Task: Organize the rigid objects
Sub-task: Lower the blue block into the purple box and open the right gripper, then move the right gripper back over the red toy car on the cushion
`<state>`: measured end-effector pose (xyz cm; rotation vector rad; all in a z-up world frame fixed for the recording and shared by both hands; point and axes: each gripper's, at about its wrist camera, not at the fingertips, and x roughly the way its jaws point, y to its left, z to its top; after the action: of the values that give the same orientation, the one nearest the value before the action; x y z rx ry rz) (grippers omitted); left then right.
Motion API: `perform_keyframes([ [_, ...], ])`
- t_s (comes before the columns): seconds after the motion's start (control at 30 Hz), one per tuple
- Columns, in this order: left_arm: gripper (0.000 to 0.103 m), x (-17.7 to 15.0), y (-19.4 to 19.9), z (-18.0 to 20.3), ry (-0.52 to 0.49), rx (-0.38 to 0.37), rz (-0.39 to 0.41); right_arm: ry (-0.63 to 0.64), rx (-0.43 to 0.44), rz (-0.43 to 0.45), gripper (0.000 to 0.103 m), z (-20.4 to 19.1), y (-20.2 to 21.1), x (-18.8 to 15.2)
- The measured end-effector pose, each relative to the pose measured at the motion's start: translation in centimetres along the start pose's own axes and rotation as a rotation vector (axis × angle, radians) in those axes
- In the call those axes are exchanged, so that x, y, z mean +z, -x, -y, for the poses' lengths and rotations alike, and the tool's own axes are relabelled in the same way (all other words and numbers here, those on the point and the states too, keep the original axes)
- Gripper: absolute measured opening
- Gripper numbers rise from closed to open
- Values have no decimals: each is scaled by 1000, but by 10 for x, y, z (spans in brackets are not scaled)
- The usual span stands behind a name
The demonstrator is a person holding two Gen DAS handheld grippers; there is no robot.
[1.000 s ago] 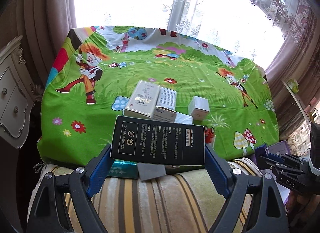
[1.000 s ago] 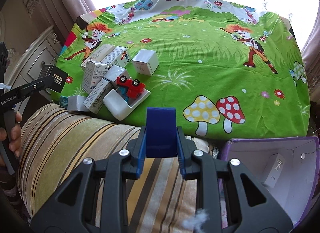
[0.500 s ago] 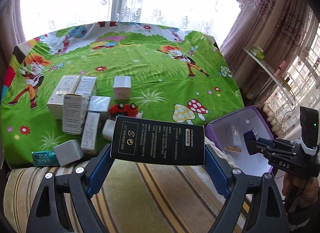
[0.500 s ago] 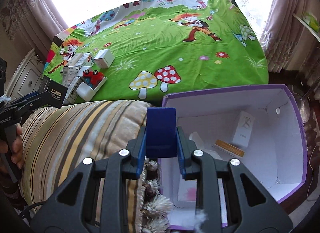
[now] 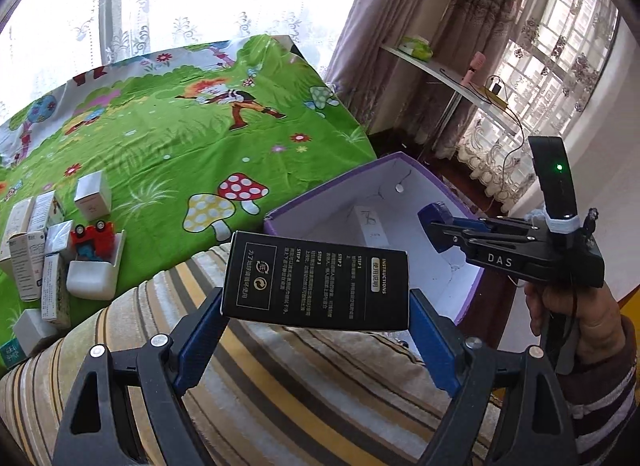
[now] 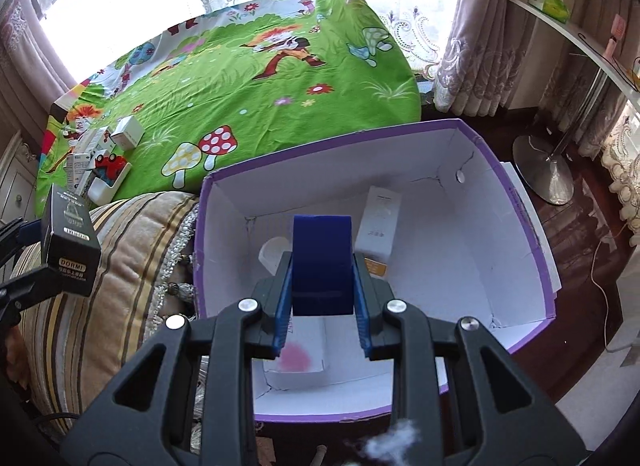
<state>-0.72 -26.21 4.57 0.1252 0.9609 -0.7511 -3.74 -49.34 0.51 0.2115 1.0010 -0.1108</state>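
My left gripper (image 5: 316, 306) is shut on a black box with white printed text (image 5: 316, 280), held above the striped cushion (image 5: 300, 382); the box also shows in the right wrist view (image 6: 70, 244). My right gripper (image 6: 322, 278) is shut on a dark blue box (image 6: 322, 262), held over the open purple storage box (image 6: 536, 234). That purple box (image 5: 276, 221) holds a tall white carton (image 6: 378, 225), a small orange-labelled box (image 6: 376, 268), a white cup-like item (image 6: 274, 254) and a flat white box with a pink spot (image 6: 298, 358).
Several white cartons (image 5: 30, 250), a white tray (image 5: 94, 274) with a red toy car (image 5: 94, 236), and a white cube (image 5: 92, 195) lie on the green cartoon bedspread (image 5: 180, 145). A shelf (image 5: 448, 77) and curtains stand at right. A metal stand base (image 6: 546, 173) sits on the dark floor.
Both grippers swung right with their boxes. The right gripper now hangs over the inside of the purple box; the left one has neared that box's left rim. Grips unchanged.
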Motion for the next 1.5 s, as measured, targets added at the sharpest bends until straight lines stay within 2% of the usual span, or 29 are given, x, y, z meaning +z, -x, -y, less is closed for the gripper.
perform_keyframes([
  [0.2, 90, 0, -11, 28, -40, -118, -40, -46, -30, 32, 32, 16, 10, 0],
  [0.3, 90, -2, -17, 34, -48, -144, -70, -58, -32, 34, 32, 19, 13, 1],
  [0.37, 91, -3, -18, 31, -33, -147, -74, -63, -27, 33, 40, 18, 12, 1],
  [0.43, 91, -2, -16, 25, -5, -149, -72, -62, -22, 37, 53, 17, 12, 1],
  [0.53, 91, -3, -13, 14, 32, -151, -66, -46, -9, 41, 58, 11, 12, 2],
  [0.63, 91, -4, -11, 4, 59, -142, -64, -26, 0, 47, 63, 2, 12, 4],
  [0.83, 91, -7, -1, -18, 93, -116, -45, 34, 46, 41, 64, -24, 6, 10],
  [1.07, 91, -17, 16, -67, 220, -68, -16, 119, 105, 28, 65, -65, -6, 21],
  [1.27, 91, -30, 34, -117, 349, -11, 21, 246, 170, 22, 66, -116, -24, 42],
  [1.5, 91, -47, 52, -165, 474, 50, 61, 451, 252, 13, 66, -195, -46, 60],
])
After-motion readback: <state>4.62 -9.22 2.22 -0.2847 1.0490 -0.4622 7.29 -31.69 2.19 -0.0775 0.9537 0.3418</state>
